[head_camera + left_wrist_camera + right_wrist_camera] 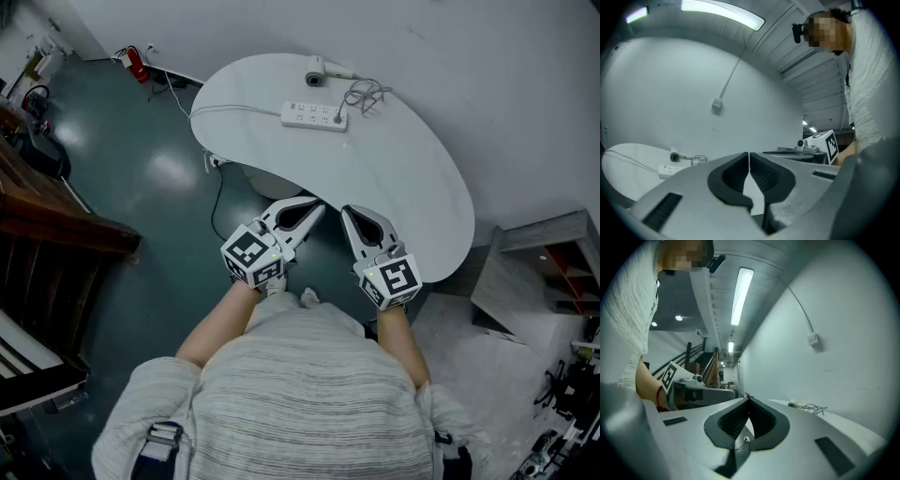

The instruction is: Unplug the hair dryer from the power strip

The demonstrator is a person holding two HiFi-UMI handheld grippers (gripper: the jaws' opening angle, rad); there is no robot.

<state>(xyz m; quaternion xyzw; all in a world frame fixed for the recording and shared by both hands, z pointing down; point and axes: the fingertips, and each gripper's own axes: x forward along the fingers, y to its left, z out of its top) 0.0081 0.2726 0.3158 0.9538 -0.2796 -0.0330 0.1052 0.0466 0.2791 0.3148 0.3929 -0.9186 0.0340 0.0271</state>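
Note:
A white power strip (314, 115) lies near the far edge of the white curved table (412, 187), with a plug in its right end. Behind it lies the hair dryer (317, 72), its grey cord (366, 95) bunched to the right. My left gripper (317, 206) and right gripper (347, 214) hover side by side at the table's near edge, both shut and empty, well short of the strip. The strip (670, 170) and dryer (674, 155) show far left in the left gripper view. The dryer (792, 403) and cord (813, 408) appear in the right gripper view.
The strip's white lead (234, 109) runs left across the table and over its edge. A wall stands right behind the table. A red extinguisher (136, 64) stands far left on the floor, dark wooden furniture (47, 211) at left, a grey shelf unit (553, 267) at right.

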